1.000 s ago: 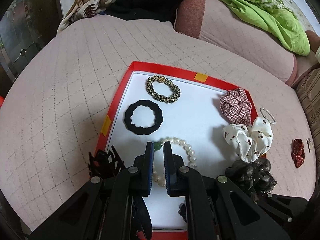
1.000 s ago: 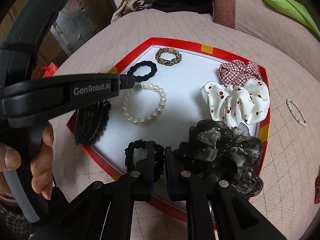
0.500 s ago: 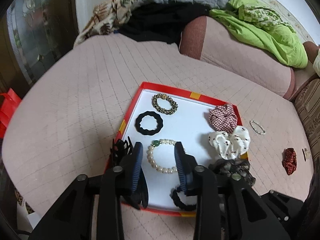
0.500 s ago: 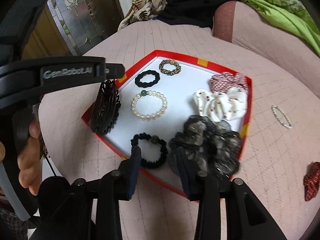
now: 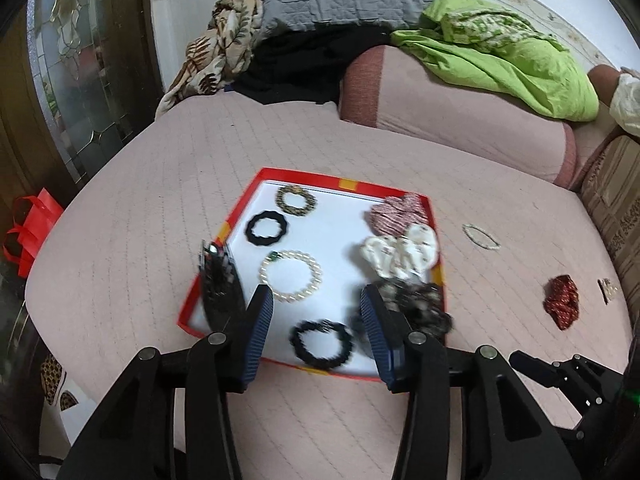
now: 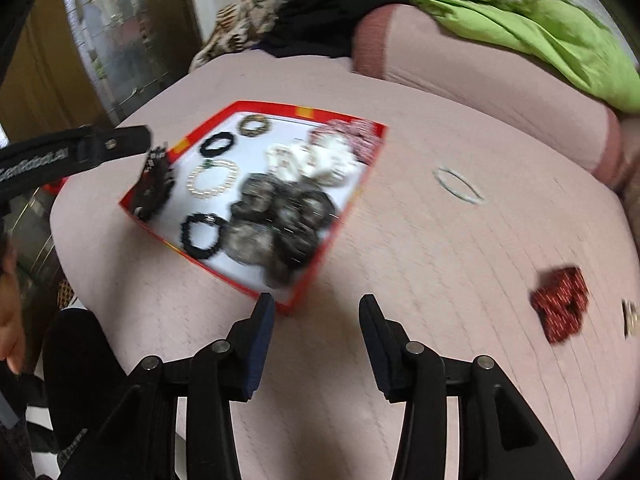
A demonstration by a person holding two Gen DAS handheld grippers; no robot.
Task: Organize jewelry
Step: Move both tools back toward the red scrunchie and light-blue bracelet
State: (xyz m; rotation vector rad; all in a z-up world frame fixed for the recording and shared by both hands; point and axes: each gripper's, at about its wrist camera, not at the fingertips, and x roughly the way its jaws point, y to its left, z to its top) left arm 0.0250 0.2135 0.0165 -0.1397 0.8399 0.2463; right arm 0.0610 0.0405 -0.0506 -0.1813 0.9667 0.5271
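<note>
A red-rimmed white tray [image 5: 304, 176] lies on the pink quilted bed. It holds a pearl bracelet [image 5: 291, 276], a black beaded hair tie [image 5: 322, 343], a black scalloped ring [image 5: 266, 229], a gold bracelet [image 5: 296, 199], a black claw clip [image 5: 219, 284] and three scrunchies. My left gripper [image 5: 317, 296] hovers above the tray's near end, jaws opening, nothing between them. My right gripper [image 6: 317, 302] hangs over the quilt at the tray's [image 6: 342, 216] near corner, jaws also opening and empty. Outside the tray lie a thin bead bracelet [image 6: 458, 185], a red scrunchie [image 6: 560, 304] and a small clip [image 6: 630, 316].
Pink cushions and a green cloth [image 5: 508, 52] back the bed. A grey quilt and patterned fabric [image 5: 224, 48] are piled at the far left. A red bag [image 5: 30, 228] sits on the floor left of the bed, by a glass door. The person's hand shows at the right wrist view's left edge.
Both grippers went from shut to apart and drew back and up from the tray. The pearl bracelet and black hair tie stay lying in the tray. The right view has swung rightward.
</note>
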